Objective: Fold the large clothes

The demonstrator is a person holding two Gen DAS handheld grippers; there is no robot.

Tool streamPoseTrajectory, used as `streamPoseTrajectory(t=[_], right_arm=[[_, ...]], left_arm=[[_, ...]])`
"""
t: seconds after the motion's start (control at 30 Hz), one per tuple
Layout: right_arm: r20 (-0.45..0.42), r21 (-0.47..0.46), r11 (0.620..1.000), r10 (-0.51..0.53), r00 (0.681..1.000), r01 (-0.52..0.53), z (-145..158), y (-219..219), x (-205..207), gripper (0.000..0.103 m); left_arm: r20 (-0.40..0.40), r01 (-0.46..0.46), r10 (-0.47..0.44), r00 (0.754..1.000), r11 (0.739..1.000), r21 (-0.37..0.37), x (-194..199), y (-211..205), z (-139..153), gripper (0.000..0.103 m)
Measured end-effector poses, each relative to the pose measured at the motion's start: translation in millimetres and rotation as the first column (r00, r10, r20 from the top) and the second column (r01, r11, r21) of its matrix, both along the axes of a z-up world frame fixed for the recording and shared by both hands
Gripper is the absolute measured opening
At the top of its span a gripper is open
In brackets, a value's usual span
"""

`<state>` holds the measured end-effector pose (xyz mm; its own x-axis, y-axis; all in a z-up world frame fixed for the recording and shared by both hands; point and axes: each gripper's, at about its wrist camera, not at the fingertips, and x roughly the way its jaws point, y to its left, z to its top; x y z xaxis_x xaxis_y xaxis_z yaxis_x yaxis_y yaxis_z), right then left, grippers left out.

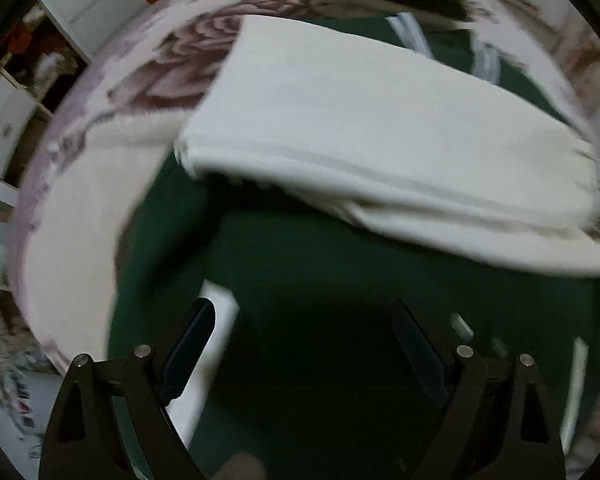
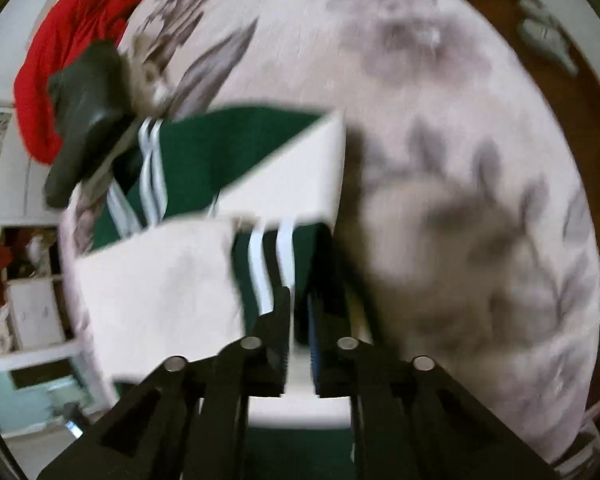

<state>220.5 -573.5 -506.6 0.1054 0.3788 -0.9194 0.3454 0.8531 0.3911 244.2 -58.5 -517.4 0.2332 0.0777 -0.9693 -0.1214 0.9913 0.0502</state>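
Note:
A large green garment with white panels and white stripes (image 1: 320,280) lies on a floral bedspread (image 1: 80,208). A white part (image 1: 360,128) is folded over the green body. My left gripper (image 1: 304,320) is open and empty just above the green cloth. In the right wrist view the same garment (image 2: 204,160) hangs and bunches ahead. My right gripper (image 2: 298,300) is shut on the striped green and white edge of the garment (image 2: 272,256) and holds it lifted above the bedspread (image 2: 460,160).
A red garment (image 2: 64,60) and a dark garment (image 2: 88,112) lie at the bed's far end. White shelves (image 1: 4,128) stand left of the bed. A brown wooden floor (image 2: 572,92) with grey slippers (image 2: 548,36) lies beyond the bed on the right.

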Motion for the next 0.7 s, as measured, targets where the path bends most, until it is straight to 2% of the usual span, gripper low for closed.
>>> streamPoseTrajectory(t=[0.07,0.1,0.23,0.3,0.4,0.47,0.5,0.53,0.6,0.63,0.67,0.7], right_arm=[[-0.009,-0.017,1.000,0.024,1.000,-0.024,14.1,-0.6,-28.9,0.047],[-0.016,-0.011,1.000,0.028,0.999,-0.028,18.4,-3.6,-46.7,0.050],[-0.090,0.038,0.999,-0.023,0.996,0.027,14.1,-21.3,-113.7,0.051],[-0.132,0.079,0.995,-0.057,0.990,0.068,-1.2,-32.9,-137.5,0.051],[-0.198,0.116,0.990,-0.053,0.979,0.077,-29.2,-48.8,-161.3,0.051],[-0.209,0.138,0.990,0.001,0.978,0.028,-37.4,-53.2,-171.4,0.051],[-0.212,0.151,0.989,0.029,0.977,0.003,-38.7,-54.5,-173.3,0.051],[-0.209,0.165,0.986,0.057,0.976,-0.022,-38.6,-55.8,-174.4,0.051],[-0.198,0.186,0.979,0.122,0.973,-0.084,-36.9,-59.8,-176.3,0.051],[-0.193,0.194,0.974,0.153,0.969,-0.115,-37.8,-62.2,-174.3,0.051],[-0.191,0.202,0.971,0.167,0.967,-0.128,-39.1,-64.0,-170.9,0.051],[-0.191,0.211,0.967,0.184,0.964,-0.142,-41.3,-65.4,-167.3,0.051]], left_arm=[[-0.029,-0.003,0.000,1.000,0.997,-0.078,-28.1,-14.0,6.8,0.090],[-0.050,-0.007,0.000,0.999,0.991,-0.133,-42.1,-21.4,6.6,0.090],[-0.153,-0.039,-0.013,0.988,0.941,-0.337,-93.7,-62.8,-13.8,0.090],[-0.185,-0.081,0.007,0.983,0.915,-0.396,-116.1,-87.3,-29.1,0.090],[-0.229,-0.198,0.109,0.967,0.888,-0.414,-146.3,-103.6,-40.9,0.090],[-0.250,-0.324,0.234,0.939,0.844,-0.428,-175.9,-105.1,-45.0,0.090],[-0.262,-0.392,0.302,0.917,0.812,-0.433,-191.1,-102.7,-47.5,0.090],[-0.272,-0.466,0.380,0.884,0.760,-0.453,-208.7,-99.2,-49.9,0.090],[-0.294,-0.586,0.512,0.807,0.637,-0.501,-240.6,-93.4,-56.7,0.090],[-0.302,-0.621,0.559,0.772,0.567,-0.541,-254.8,-92.8,-62.0,0.090],[-0.312,-0.642,0.591,0.744,0.504,-0.577,-264.7,-93.3,-68.9,0.090],[-0.322,-0.655,0.613,0.722,0.456,-0.602,-273.9,-96.8,-75.9,0.090]])
